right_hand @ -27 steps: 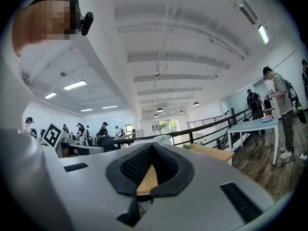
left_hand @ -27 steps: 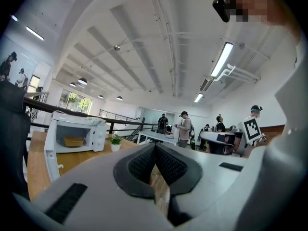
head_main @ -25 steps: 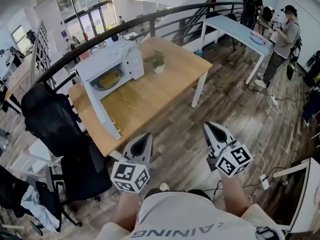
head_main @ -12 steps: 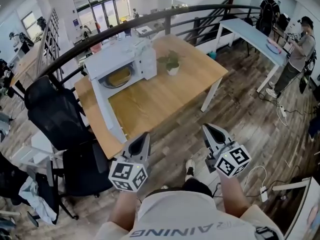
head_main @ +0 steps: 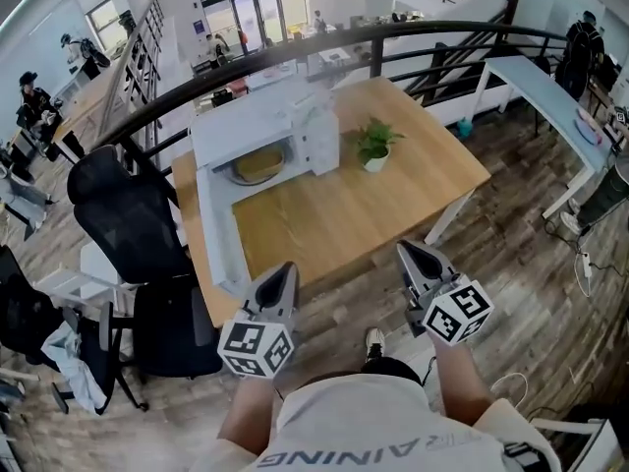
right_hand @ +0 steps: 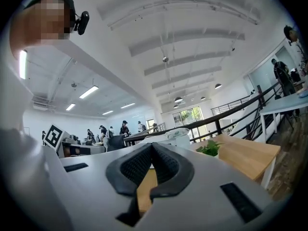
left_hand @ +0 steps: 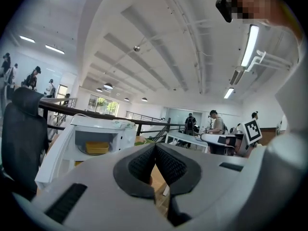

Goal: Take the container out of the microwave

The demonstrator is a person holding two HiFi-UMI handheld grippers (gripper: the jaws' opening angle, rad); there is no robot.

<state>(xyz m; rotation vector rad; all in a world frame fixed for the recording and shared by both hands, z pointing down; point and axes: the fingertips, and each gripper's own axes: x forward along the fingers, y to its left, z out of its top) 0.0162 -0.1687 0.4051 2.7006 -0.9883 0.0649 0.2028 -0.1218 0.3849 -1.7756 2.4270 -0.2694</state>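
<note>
A white microwave (head_main: pixel 263 131) stands at the back left of a wooden table (head_main: pixel 393 200), its door (head_main: pixel 218 232) swung wide toward me. Inside it sits a yellow container (head_main: pixel 259 164) on the turntable, also seen in the left gripper view as a yellow container (left_hand: pixel 97 147) within the microwave (left_hand: pixel 98 134). My left gripper (head_main: pixel 286 271) is shut and empty, just off the table's near edge below the door. My right gripper (head_main: pixel 406 254) is shut and empty too, near the table's front edge to the right. Both point level at the table.
A small potted plant (head_main: pixel 374 146) stands right of the microwave. A black office chair (head_main: pixel 133 239) is left of the table. A dark railing (head_main: pixel 413 29) runs behind it. A light blue table (head_main: pixel 550 96) is at far right, with people beyond.
The table and microwave have drawn nearer and shifted right in the head view as I walked up. Both grippers now reach the table's front edge, still shut.
</note>
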